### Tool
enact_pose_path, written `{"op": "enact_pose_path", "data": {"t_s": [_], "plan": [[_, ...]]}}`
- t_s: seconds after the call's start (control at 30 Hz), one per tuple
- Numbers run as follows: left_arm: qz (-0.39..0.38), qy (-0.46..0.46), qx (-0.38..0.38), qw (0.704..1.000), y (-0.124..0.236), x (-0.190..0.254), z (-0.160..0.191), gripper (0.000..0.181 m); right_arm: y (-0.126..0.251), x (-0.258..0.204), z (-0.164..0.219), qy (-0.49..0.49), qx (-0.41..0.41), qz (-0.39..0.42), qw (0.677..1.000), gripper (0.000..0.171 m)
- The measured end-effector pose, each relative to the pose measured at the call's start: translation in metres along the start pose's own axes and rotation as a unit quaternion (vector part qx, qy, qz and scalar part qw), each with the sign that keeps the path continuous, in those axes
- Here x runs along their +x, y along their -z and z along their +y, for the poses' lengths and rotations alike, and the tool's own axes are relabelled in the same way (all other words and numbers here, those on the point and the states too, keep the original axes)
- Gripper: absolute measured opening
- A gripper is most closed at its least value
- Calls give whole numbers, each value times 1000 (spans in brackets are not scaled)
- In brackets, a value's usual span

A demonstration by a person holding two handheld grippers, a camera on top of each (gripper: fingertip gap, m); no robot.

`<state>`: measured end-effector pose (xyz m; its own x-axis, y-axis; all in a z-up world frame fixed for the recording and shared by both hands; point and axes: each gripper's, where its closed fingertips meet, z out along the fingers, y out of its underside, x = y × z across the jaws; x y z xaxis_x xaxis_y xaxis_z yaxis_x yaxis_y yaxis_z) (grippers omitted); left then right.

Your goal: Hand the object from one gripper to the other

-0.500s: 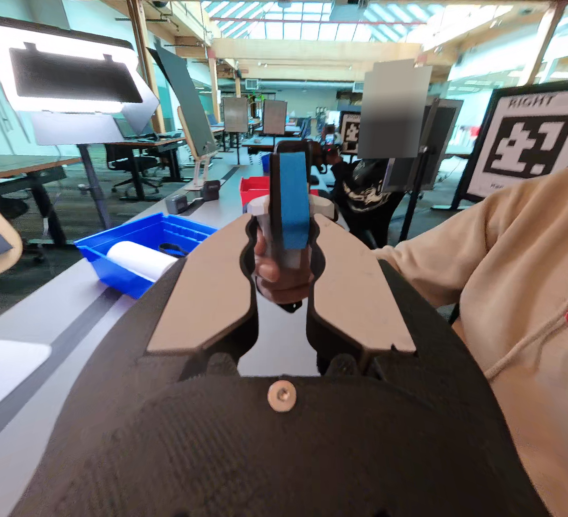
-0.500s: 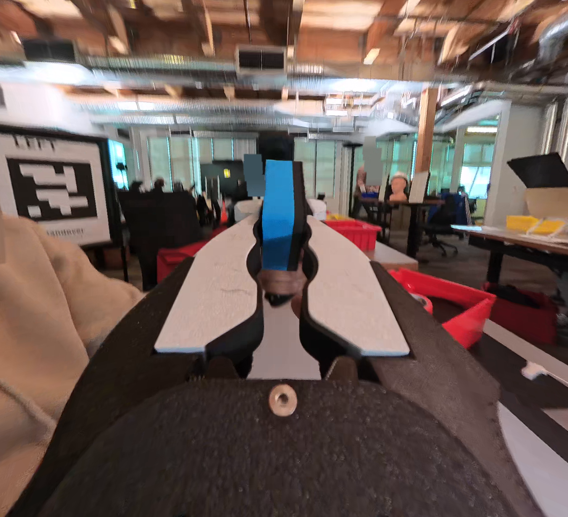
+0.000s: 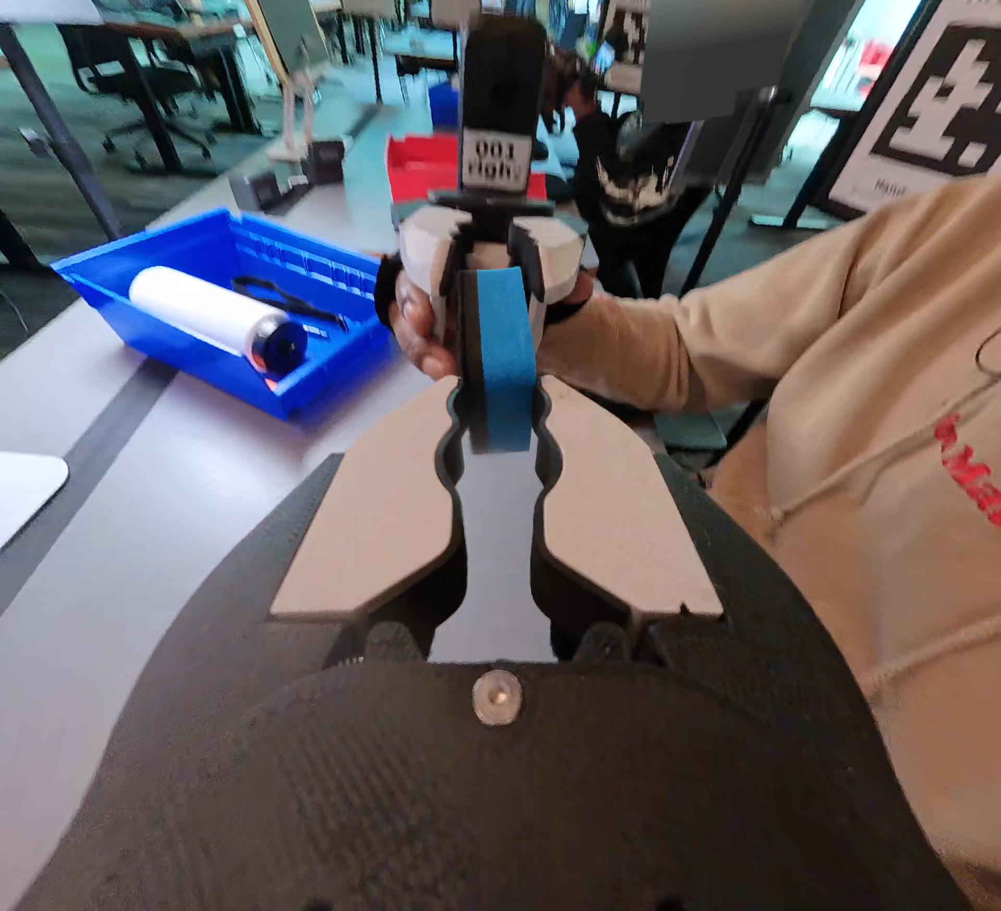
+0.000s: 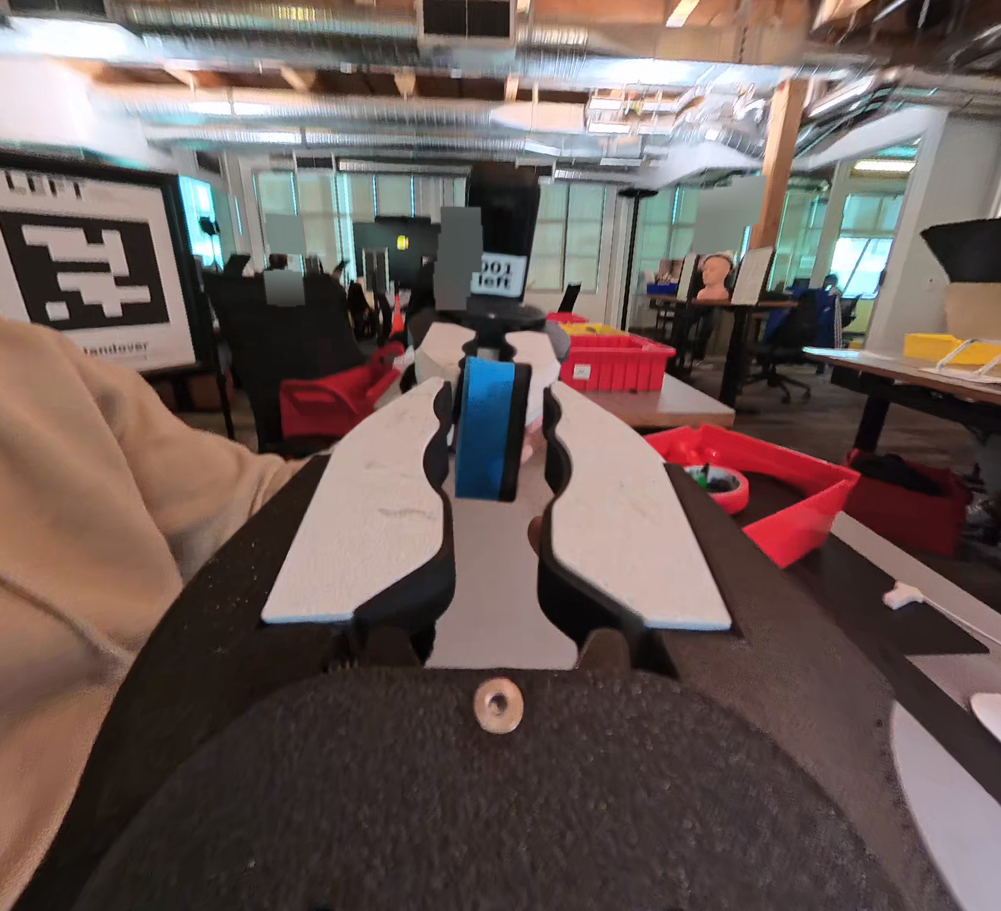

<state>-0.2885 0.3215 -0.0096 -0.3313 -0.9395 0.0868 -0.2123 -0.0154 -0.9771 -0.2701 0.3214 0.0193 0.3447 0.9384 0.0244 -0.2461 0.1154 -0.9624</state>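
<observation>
The object is a flat blue block with a black side (image 3: 504, 360), held upright in the air between the two grippers. My left gripper (image 3: 498, 392) is shut on its near end, with both fingertips touching it. My right gripper (image 4: 495, 389) is open a little around the block (image 4: 482, 430), with a thin gap on each side. It faces me in the left wrist view (image 3: 490, 257), gripped by a hand. The left gripper also shows beyond the block in the right wrist view (image 4: 487, 360).
A blue bin (image 3: 162, 343) holding a white roll (image 3: 200, 305) stands on the grey table (image 3: 162, 506) to the left. A red bin (image 4: 791, 522) and a red tape roll (image 4: 720, 490) lie to the right. A beige sleeve (image 3: 758, 316) reaches across. The grippers' ends are close to 4 cm from one another.
My left gripper has closed onto the block and my right gripper has opened slightly off it. Both views have tilted down toward the table.
</observation>
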Motion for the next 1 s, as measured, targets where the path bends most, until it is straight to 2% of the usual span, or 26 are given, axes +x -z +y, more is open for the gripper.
{"op": "enact_pose_path", "data": {"t_s": [0.1, 0.17, 0.23, 0.3, 0.43, 0.5, 0.6, 0.67, 0.7, 0.77, 0.83, 0.93, 1.0], "plan": [[13, -5, -58, 998, -5, 5, 19, 23, -5, -11, 23, -2, -72, -35, 997, 33], [15, -16, -86, 996, -7, 6, 28, 23, -8, -15, 43, 16, -128, -45, 991, 24], [1, -31, -75, 997, -5, 2, 25, 23, -9, -13, 47, 33, -131, -35, 990, 24], [-5, -41, -18, 999, -3, 0, 9, 24, -10, -10, 37, 36, -96, -23, 994, 23], [-14, -34, 90, 995, -8, -6, -17, 39, 3, 1, -16, -16, 98, 2, 995, 23], [-16, -20, 129, 991, -16, -10, -24, 38, 7, 4, -25, -49, 150, 2, 987, 23], [4, 0, 154, 988, -24, -7, -27, 24, 0, 8, -14, -56, 152, 18, 987, 24], [-16, 0, 127, 992, -19, -15, -22, 23, -5, 11, -6, -66, 125, 23, 990, 23], [-24, 11, 100, 995, -16, -19, -17, 23, -7, 14, 1, -58, 86, 31, 994, 23], [-46, 24, 55, 997, -8, -25, -7, 23, -6, 20, 14, 3, 5, 60, 998, 27], [-74, 28, 38, 996, -1, -32, -4, 23, -1, 26, 18, 109, -49, 105, 987, 31], [-76, 66, 59, 993, 5, -38, -7, 23, 2, 30, 21, 265, -117, 163, 943, 47], [-40, 119, 101, 987, 3, -38, -14, 23, -4, 30, 23, 354, -128, 196, 905, 57]]}}
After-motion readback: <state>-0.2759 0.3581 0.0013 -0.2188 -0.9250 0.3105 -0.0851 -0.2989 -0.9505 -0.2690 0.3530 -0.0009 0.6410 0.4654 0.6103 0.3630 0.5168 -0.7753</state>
